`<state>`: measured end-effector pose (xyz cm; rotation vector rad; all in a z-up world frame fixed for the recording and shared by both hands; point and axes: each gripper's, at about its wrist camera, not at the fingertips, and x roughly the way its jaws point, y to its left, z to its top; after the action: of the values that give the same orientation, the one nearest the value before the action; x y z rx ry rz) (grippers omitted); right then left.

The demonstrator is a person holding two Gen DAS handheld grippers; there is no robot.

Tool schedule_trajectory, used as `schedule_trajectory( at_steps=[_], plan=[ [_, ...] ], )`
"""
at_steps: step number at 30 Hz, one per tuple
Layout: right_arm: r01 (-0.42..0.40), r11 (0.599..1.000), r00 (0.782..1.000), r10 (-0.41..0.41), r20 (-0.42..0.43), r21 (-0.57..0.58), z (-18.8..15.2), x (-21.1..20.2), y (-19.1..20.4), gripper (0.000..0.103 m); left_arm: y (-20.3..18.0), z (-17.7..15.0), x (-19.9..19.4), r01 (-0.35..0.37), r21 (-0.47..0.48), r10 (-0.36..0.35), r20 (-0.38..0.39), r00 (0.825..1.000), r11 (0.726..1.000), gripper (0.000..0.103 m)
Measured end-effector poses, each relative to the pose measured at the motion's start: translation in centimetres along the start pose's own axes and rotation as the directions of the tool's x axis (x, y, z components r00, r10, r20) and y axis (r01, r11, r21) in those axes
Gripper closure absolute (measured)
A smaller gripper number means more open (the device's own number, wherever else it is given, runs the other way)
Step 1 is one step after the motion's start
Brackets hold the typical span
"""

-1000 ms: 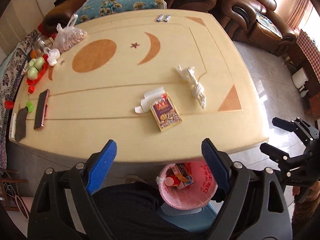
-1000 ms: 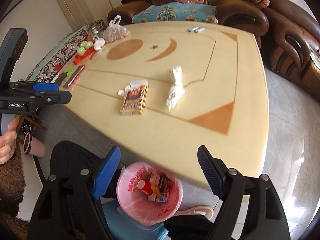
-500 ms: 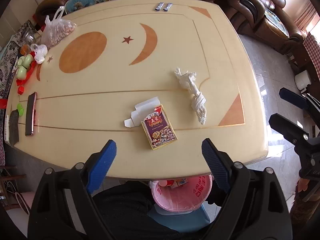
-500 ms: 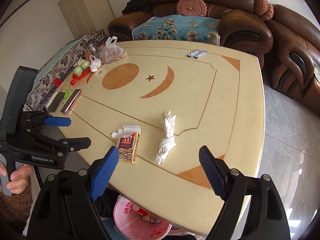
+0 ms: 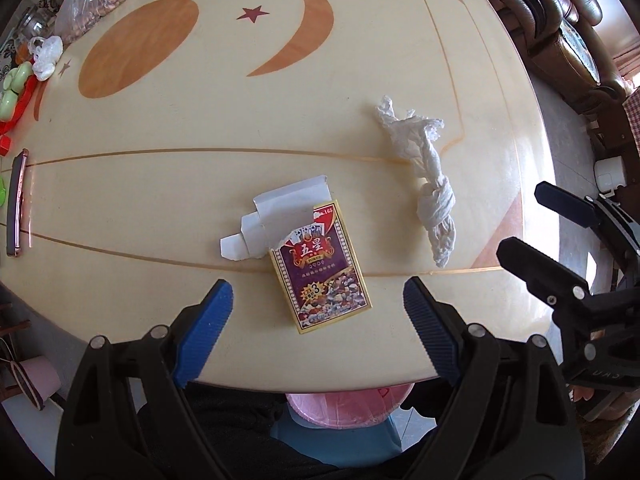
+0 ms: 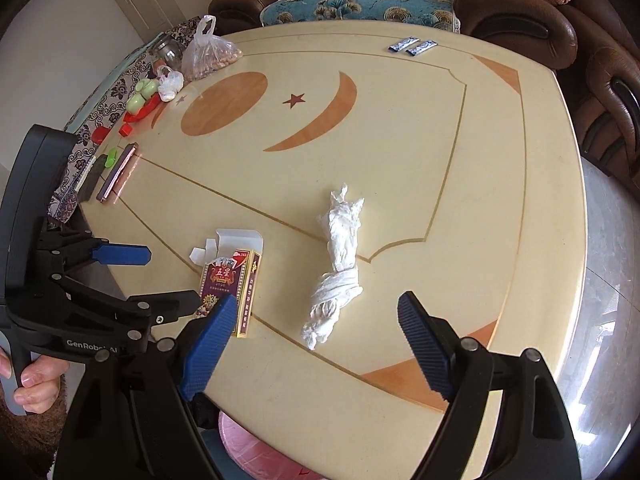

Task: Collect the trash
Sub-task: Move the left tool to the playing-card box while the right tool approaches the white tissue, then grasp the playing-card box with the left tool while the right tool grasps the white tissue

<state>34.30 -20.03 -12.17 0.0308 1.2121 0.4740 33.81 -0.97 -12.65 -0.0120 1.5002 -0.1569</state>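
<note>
left gripper (image 5: 316, 304): jaws apart, nothing between the pads, above card box (image 5: 320, 268) | box flap torn open on table (image 5: 160, 176) | twisted tissue (image 5: 428, 184) right of box, apart | pink bin (image 5: 344, 404) under near table edge, perhaps bag-lined | right gripper (image 5: 536, 224) at right edge

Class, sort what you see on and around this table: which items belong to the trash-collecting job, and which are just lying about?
Part of the job: torn card box, twisted tissue, pink bin.

Just lying about: phone, bag of nuts, glass jar, two sachets.

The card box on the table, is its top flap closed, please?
No, the card box lies with its white flap torn open and folded back on the table.
</note>
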Motion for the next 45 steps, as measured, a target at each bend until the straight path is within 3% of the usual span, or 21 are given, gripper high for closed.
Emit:
schedule_trajectory(
  at_steps=[9, 24, 28, 36, 41, 45],
  plan=[
    [0.020, 1.000, 0.998, -0.020, -0.066, -0.006, 0.7, 4.8, -0.6, 0.023, 1.1, 0.8, 3.8, 0.009, -0.043, -0.011, -0.062, 0.998, 0.999, 0.018],
    [0.048, 0.999, 0.995, -0.049, -0.082, -0.013, 1.1, 8.1, -1.6, 0.023, 2.5, 1.2, 6.8, 0.007, -0.086, -0.015, -0.092, 0.996, 0.996, 0.018],
    [0.047, 0.999, 0.995, -0.048, -0.087, -0.015, 1.0, 8.6, -1.6, 0.034, 2.8, 1.0, 6.7, 0.007, -0.086, -0.014, -0.081, 0.997, 0.996, 0.018],
    [0.144, 0.985, 0.988, -0.149, -0.045, -0.096, 0.7, 8.9, -0.1, 0.039, 2.6, 0.7, 7.3, -0.009, -0.091, 0.002, -0.075, 0.997, 0.996, 0.018],
    [0.189, 0.971, 0.981, -0.193, -0.015, -0.144, 0.4, 9.0, 0.8, 0.056, 1.9, 0.4, 7.6, -0.037, -0.075, 0.032, -0.075, 0.997, 0.996, 0.019],
    [0.175, 0.975, 0.984, -0.179, -0.017, -0.138, 0.5, 8.8, 1.0, 0.065, 1.5, 0.7, 7.3, -0.021, -0.077, 0.014, -0.081, 0.997, 0.997, 0.029]
  ],
)
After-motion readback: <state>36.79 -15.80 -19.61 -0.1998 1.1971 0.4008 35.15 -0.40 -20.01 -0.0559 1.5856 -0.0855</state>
